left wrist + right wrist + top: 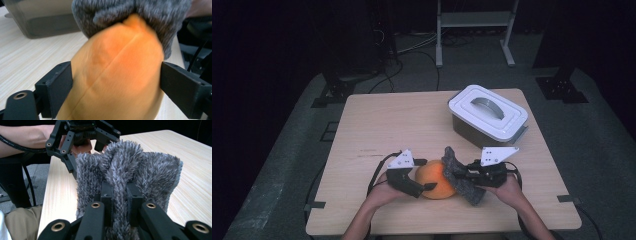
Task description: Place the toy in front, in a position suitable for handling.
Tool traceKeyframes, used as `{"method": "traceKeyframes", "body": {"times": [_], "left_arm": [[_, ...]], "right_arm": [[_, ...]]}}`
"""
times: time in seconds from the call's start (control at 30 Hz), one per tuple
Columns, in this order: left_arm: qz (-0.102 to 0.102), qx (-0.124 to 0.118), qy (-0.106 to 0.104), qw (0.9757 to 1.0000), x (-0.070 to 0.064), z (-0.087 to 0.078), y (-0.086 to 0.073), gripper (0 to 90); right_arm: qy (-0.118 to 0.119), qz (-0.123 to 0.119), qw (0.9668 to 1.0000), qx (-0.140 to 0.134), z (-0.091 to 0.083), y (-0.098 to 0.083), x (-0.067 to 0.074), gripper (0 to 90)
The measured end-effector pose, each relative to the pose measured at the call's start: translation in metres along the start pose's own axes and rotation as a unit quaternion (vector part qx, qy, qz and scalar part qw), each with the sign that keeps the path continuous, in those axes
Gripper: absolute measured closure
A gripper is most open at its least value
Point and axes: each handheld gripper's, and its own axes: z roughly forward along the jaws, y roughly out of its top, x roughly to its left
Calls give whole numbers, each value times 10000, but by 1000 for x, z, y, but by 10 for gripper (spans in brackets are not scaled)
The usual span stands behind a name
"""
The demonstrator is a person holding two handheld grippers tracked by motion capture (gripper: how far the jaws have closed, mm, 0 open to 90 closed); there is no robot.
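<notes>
A soft orange rounded thing (434, 181) (117, 70) lies near the table's front edge, with a grey fuzzy cloth (463, 182) (130, 12) (152, 170) draped over its right side. My left gripper (424, 175) (116, 82) comes in from the left with its jaws spread wide around the orange thing, which fills the gap and touches both pads. My right gripper (463, 175) (119, 192) is shut on a raised fold of the grey fuzzy cloth. In the right gripper view, the left gripper (82, 135) sits just behind the cloth.
A grey box with a white handled lid (488, 115) (40, 20) stands at the back right of the wooden table (387, 125). Dark floor, cables and a metal stand lie beyond the table's far edge.
</notes>
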Motion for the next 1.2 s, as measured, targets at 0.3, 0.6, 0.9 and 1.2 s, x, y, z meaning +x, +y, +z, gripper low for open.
{"method": "traceKeyframes", "body": {"times": [0.3,0.6,0.9,1.2], "left_arm": [[223,95,-538,9983,-4,-7,1,359],[-40,73,-243,9997,4,-2,-4,193],[266,46,-16,9996,-8,0,4,515],[282,57,73,9996,-9,-10,10,536]], "right_arm": [[-133,173,9997,132,-3,-9,-11,787],[-257,209,9993,184,-6,-12,-14,787],[-206,-86,9995,-210,-19,10,0,787],[-298,2,9996,33,-15,0,-4,787]]}}
